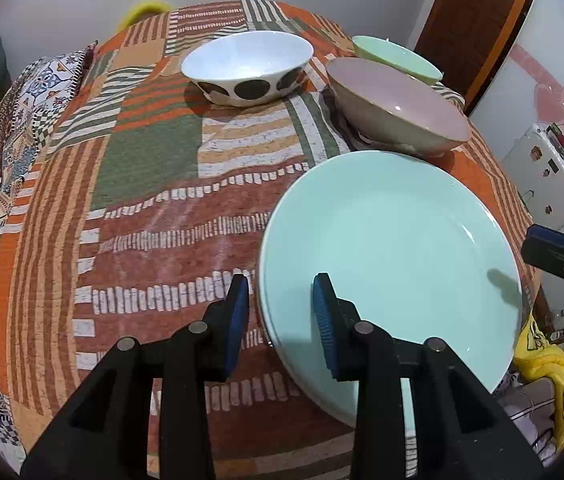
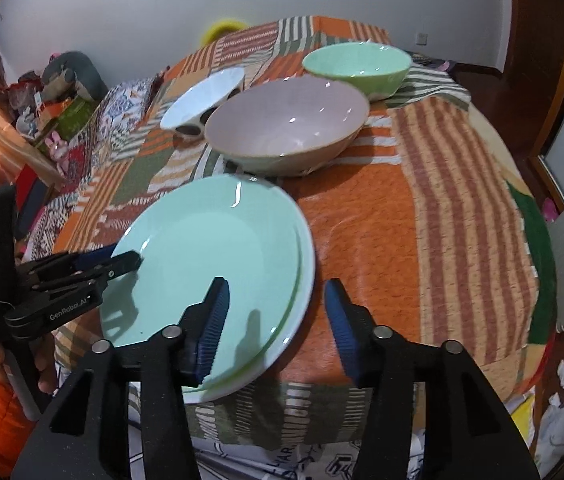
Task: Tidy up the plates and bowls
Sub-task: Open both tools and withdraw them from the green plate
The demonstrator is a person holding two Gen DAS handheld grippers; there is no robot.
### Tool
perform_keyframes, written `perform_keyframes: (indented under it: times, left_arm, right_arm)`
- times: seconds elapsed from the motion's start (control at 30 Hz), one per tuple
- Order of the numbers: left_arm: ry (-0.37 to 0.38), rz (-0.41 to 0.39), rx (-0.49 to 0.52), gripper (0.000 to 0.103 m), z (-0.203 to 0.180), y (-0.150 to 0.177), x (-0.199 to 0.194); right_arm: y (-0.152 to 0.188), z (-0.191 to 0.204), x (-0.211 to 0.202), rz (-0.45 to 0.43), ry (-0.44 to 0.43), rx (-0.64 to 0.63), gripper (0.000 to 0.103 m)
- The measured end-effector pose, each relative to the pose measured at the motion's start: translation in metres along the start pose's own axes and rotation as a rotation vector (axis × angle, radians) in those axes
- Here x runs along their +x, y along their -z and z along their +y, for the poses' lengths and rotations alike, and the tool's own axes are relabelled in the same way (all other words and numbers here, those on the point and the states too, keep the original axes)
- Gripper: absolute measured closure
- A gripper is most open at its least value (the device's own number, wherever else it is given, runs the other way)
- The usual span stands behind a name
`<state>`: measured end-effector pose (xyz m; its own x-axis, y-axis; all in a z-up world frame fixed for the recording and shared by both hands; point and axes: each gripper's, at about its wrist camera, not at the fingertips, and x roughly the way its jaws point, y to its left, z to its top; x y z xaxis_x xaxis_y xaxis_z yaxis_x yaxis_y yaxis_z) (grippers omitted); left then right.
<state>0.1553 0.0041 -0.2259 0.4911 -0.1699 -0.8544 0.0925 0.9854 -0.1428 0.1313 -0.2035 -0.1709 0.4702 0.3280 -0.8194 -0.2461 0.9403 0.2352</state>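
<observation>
Two sets of jaws, both released, each straddling an edge of the stacked mint plates (image 1: 398, 248). Left gripper (image 1: 282, 320): one blue pad over the plate face, the other outside the rim over the cloth, visible gaps either side of the rim, no pad pressing. Right gripper (image 2: 276, 320): same arrangement on the opposite edge, one pad above the plate face, the other over the orange cloth, rim between them untouched. Plates look like two stacked, a second rim showing under the top one, lying flat at the near edge of the surface (image 2: 362, 240), which is covered with a patchwork striped cloth. Just behind the plates sits a wide pinkish-grey bowl (image 2: 286, 128), near but apart from them. White bowl with dark dots (image 1: 248, 66) stands further back to its left; small green bowl (image 2: 356, 66) furthest back to the right. All three bowls upright, separate.
</observation>
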Motion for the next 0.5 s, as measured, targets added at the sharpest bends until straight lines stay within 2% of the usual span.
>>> perform_keyframes:
  times: [0.3, 0.5]
  left_arm:
    - [0.013, -0.079, -0.032, 0.07, 0.013, -0.013, -0.041]
    - [0.014, -0.16, -0.007, 0.064, 0.01, -0.033, -0.07]
  right_arm:
    - [-0.008, -0.011, -0.012, -0.042, 0.018, 0.03, 0.056]
    - [-0.023, -0.005, -0.025, -0.109, 0.032, -0.007, 0.056]
